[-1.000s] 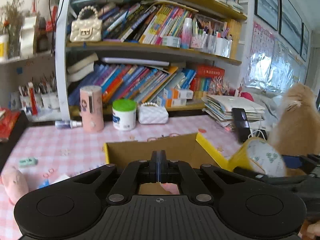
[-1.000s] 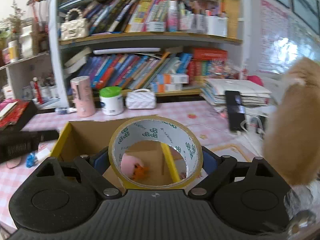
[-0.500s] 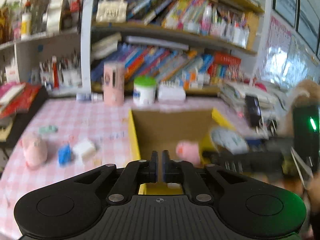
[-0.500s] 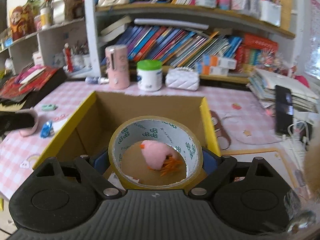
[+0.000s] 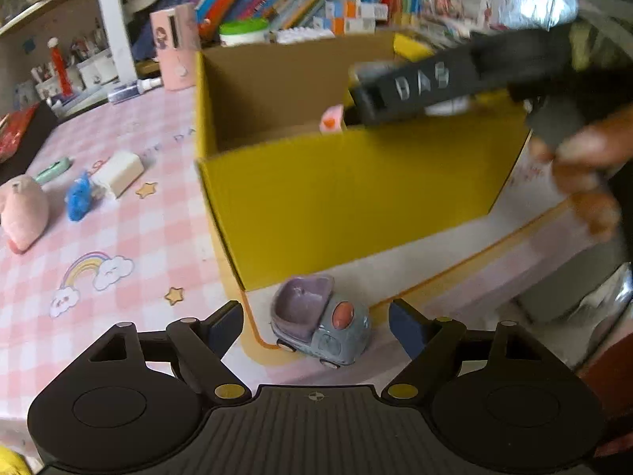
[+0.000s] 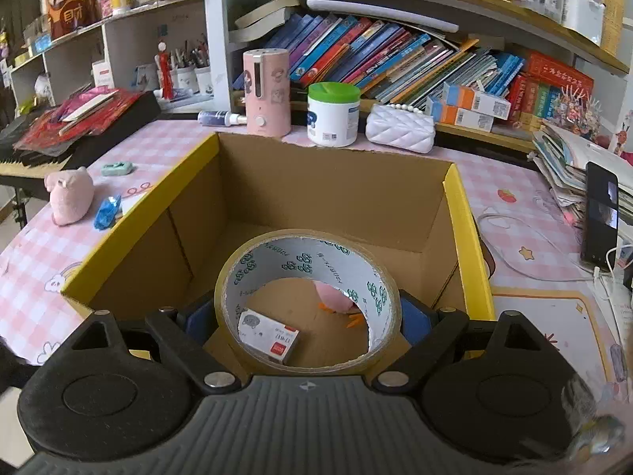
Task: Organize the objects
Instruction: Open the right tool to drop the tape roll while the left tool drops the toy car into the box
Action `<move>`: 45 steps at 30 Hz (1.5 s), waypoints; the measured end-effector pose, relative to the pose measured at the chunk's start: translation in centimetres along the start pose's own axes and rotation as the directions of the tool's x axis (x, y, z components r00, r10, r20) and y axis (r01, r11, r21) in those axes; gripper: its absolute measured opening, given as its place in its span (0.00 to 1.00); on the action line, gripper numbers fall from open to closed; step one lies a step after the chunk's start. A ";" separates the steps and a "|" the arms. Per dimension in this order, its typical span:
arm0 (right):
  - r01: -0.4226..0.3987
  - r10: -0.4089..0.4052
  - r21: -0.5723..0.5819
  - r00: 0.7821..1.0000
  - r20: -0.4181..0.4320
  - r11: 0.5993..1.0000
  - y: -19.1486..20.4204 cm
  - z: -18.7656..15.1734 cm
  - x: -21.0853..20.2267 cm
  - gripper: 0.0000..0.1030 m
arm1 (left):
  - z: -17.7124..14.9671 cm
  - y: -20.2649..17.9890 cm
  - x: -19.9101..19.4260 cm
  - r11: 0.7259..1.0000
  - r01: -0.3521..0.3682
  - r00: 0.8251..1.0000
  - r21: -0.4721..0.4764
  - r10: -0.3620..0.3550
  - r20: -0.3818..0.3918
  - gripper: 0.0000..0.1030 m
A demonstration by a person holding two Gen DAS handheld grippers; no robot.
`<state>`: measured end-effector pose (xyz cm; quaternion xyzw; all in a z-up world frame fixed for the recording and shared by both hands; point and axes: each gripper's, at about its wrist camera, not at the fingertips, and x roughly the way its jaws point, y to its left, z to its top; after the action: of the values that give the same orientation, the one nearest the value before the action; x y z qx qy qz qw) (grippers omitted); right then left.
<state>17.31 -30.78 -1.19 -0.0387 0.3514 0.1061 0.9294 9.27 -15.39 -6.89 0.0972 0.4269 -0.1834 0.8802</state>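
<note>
Black left claw (image 5: 316, 326): its jaws are opening, and I see the small grey-blue toy car (image 5: 319, 322) standing between the blue pads without either pad touching it. The car sits on the pink checked surface (image 5: 118, 245), just beside the near yellow wall of the cardboard box (image 5: 356, 198).

Right claw (image 6: 306, 308): I hold it over the box (image 6: 467, 237), jaws spread wide and pressed on the two sides of the roll of tape (image 6: 306, 301), which stands on edge with its hole facing the camera. The roll hangs above the box floor. Inside the box, below the roll, lie a small white and red carton (image 6: 269, 336) and a pink plush toy with orange feet (image 6: 336, 299).

Left of the box, on the surface, I see a pink plush pig (image 6: 71, 194), a blue wrapped item (image 6: 107, 206) and a pale green item (image 6: 116, 168). Behind the box stand a pink cylinder (image 6: 267, 91), a green-lidded jar (image 6: 333, 114) and a white quilted purse (image 6: 399, 128), with the bookshelf (image 6: 395, 12) beyond them.
</note>
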 end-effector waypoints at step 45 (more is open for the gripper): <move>0.009 -0.025 -0.136 0.993 -0.114 0.991 -2.1 1.3 4.2 0.88 | 12.8 1.5 3.1 0.999 -0.031 0.996 -0.010 0.032 0.086 0.62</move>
<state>21.71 -31.92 -2.96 -0.1105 0.3961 0.1192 0.9037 20.82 -18.98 -1.37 0.0921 0.3878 -0.1718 0.9009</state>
